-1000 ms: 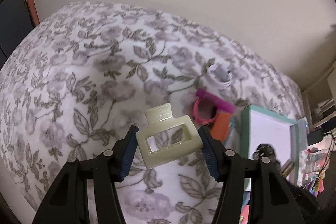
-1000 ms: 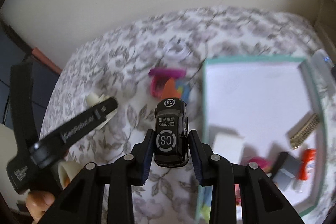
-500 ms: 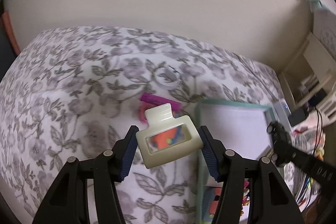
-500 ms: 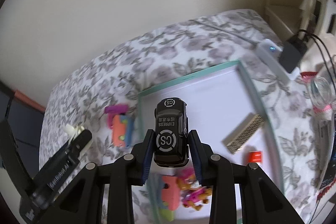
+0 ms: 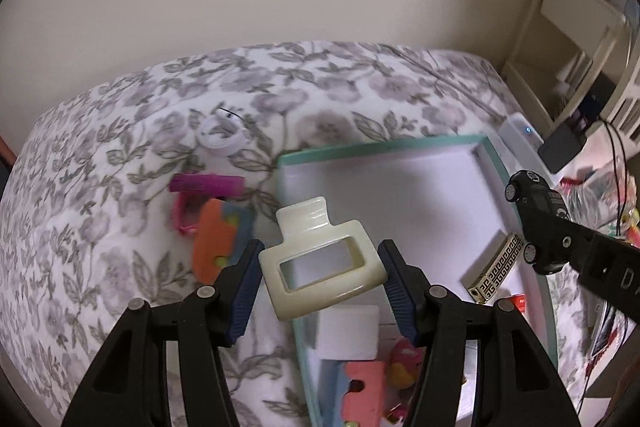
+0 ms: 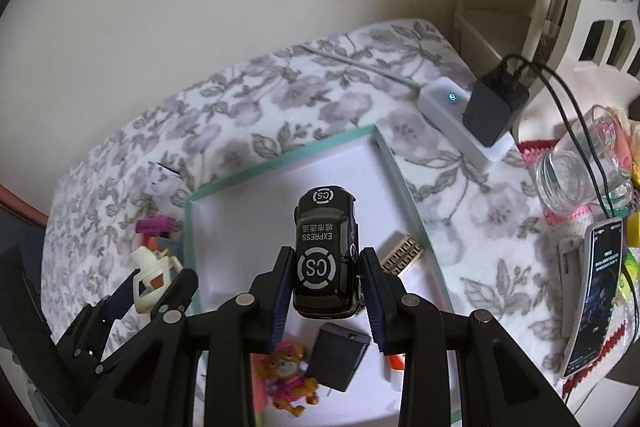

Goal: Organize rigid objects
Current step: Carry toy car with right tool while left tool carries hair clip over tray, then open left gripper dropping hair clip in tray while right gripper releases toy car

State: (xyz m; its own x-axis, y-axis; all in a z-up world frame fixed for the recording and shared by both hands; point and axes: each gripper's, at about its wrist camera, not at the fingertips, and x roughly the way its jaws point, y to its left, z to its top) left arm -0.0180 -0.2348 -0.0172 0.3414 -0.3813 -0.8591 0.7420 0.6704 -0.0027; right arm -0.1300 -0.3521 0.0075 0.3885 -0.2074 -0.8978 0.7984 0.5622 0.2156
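My left gripper [image 5: 320, 271] is shut on a cream hair claw clip [image 5: 320, 267] and holds it above the near left edge of a teal-rimmed white tray [image 5: 384, 145]. My right gripper [image 6: 325, 283] is shut on a black toy car [image 6: 325, 251] marked "CS EXPRESS", held above the tray [image 6: 280, 163]. The car [image 5: 536, 223] shows at the right of the left wrist view; the clip [image 6: 150, 277] shows at the left of the right wrist view. The tray holds a patterned gold block [image 6: 400, 254], a black box [image 6: 338, 355], a toy figure [image 6: 288, 375] and other small items.
On the floral cloth left of the tray lie a pink ring toy [image 5: 200, 195], an orange foam piece [image 5: 214, 239] and a white round case [image 5: 222, 137]. A white power strip with a black charger [image 6: 492, 107], a glass jar [image 6: 576, 175] and a phone [image 6: 596, 303] are at the right.
Both grippers have moved right, from over the cloth to over the tray, each still holding its object. The tray now fills more of both views.
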